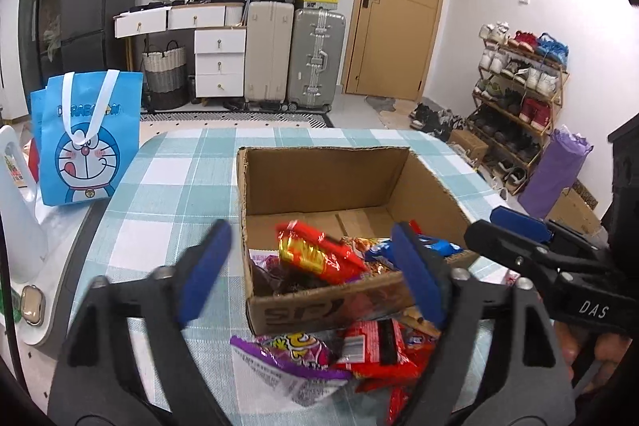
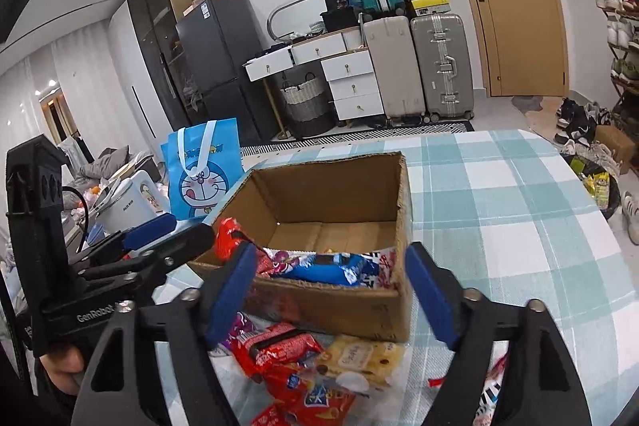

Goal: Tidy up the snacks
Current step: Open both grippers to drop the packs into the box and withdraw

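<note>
An open cardboard box (image 1: 331,182) stands on the checked tablecloth, with several snack packets in its near end. In the left wrist view my left gripper (image 1: 311,232) is open at the box's near left corner. A blurred red packet (image 1: 319,254) lies over the pile between its blue pads, touching neither. My right gripper (image 2: 331,252) is open too, in front of the box's near wall, with nothing between its pads. A blue packet (image 2: 331,268) lies inside the box. Loose packets lie before the box: a purple one (image 1: 287,358), red ones (image 2: 275,350) and a yellow one (image 2: 359,354).
A blue cartoon tote bag (image 1: 88,142) stands at the table's left edge beside a white kettle (image 2: 127,202). The checked tablecloth (image 2: 499,210) stretches right of the box. Suitcases, drawers, a shoe rack and a door stand beyond the table.
</note>
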Motion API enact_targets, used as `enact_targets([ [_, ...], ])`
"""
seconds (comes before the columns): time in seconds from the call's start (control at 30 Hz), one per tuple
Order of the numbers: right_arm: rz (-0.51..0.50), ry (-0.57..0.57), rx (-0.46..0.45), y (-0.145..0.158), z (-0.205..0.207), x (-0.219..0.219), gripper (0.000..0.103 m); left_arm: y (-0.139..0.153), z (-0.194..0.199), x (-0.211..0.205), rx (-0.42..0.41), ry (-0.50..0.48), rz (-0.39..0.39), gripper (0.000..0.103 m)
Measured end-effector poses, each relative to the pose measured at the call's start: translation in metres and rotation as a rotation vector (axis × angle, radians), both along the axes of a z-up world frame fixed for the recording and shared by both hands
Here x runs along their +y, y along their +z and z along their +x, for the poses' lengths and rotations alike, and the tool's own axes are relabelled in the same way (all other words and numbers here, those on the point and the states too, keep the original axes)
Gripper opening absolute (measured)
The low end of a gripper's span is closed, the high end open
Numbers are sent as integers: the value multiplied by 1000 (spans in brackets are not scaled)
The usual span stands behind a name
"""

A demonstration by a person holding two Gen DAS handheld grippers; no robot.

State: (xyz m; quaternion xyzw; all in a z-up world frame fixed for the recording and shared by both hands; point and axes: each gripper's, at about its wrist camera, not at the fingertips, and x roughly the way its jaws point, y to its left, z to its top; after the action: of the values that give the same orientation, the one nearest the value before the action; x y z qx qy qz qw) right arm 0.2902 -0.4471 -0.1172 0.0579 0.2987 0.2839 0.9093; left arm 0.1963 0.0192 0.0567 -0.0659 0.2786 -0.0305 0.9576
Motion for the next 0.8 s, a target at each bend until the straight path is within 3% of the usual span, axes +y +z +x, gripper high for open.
enact_targets([
  [0.1, -8, -17, 6, -1, -8, -8, 100, 1, -13, 0, 12, -19, 11, 84],
  [0.23, -9, -23, -7, -2, -20, -15, 102, 0, -31, 0, 26, -13, 18, 101],
  [0.8, -73, -19, -41, -6, -53, -16, 102, -17, -88, 1, 40, -10, 53, 102],
])
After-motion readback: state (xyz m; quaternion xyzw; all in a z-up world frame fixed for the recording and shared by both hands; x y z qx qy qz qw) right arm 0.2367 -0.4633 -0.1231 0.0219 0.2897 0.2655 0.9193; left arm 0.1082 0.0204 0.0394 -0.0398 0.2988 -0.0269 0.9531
